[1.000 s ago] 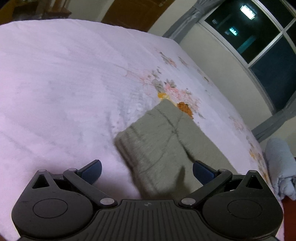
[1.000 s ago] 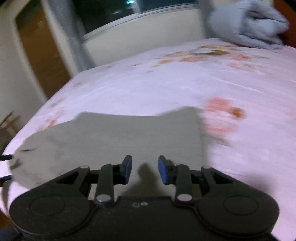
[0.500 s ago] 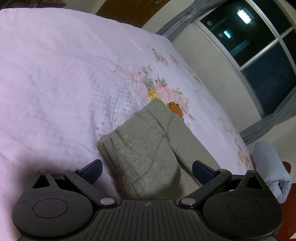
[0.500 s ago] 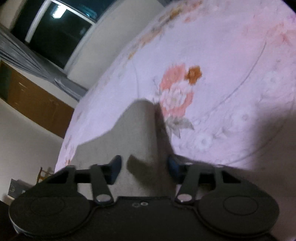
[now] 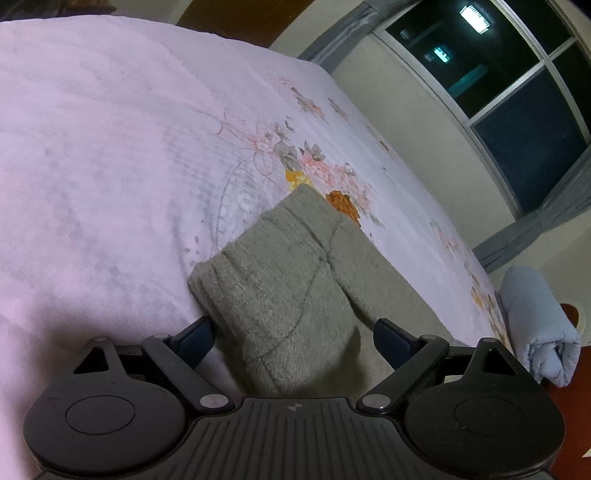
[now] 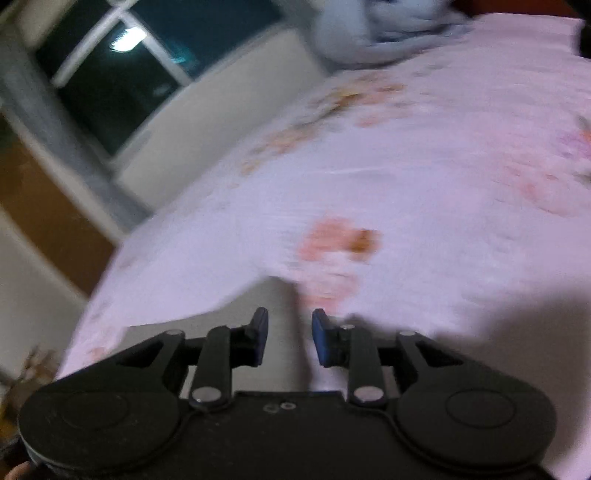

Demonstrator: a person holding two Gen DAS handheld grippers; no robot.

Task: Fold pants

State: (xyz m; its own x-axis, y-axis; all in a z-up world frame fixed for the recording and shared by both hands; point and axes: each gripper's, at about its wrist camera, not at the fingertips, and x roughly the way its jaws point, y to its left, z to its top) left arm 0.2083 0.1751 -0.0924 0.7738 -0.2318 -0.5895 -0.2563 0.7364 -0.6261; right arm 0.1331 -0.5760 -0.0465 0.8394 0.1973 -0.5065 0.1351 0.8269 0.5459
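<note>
Grey-green pants lie folded on the pink floral bedsheet. My left gripper straddles their near folded end with its jaws wide and closing. The left pad sits at the cloth's edge and the right pad stands clear above it. In the blurred right wrist view, one end of the pants lies under my right gripper. Its jaws stand a narrow gap apart and are opening. Grey cloth shows in the gap, and the pads do not press on it.
A rolled light-blue blanket lies at the bed's far right edge; it appears again as a blue bundle at the top of the right wrist view. Beyond the bed are a dark window and a wall. The bedsheet stretches ahead.
The left jaws have drawn in slightly around the pants' end, and that hand has hardly shifted. The right gripper has rolled and swung across the bed, so its view is blurred.
</note>
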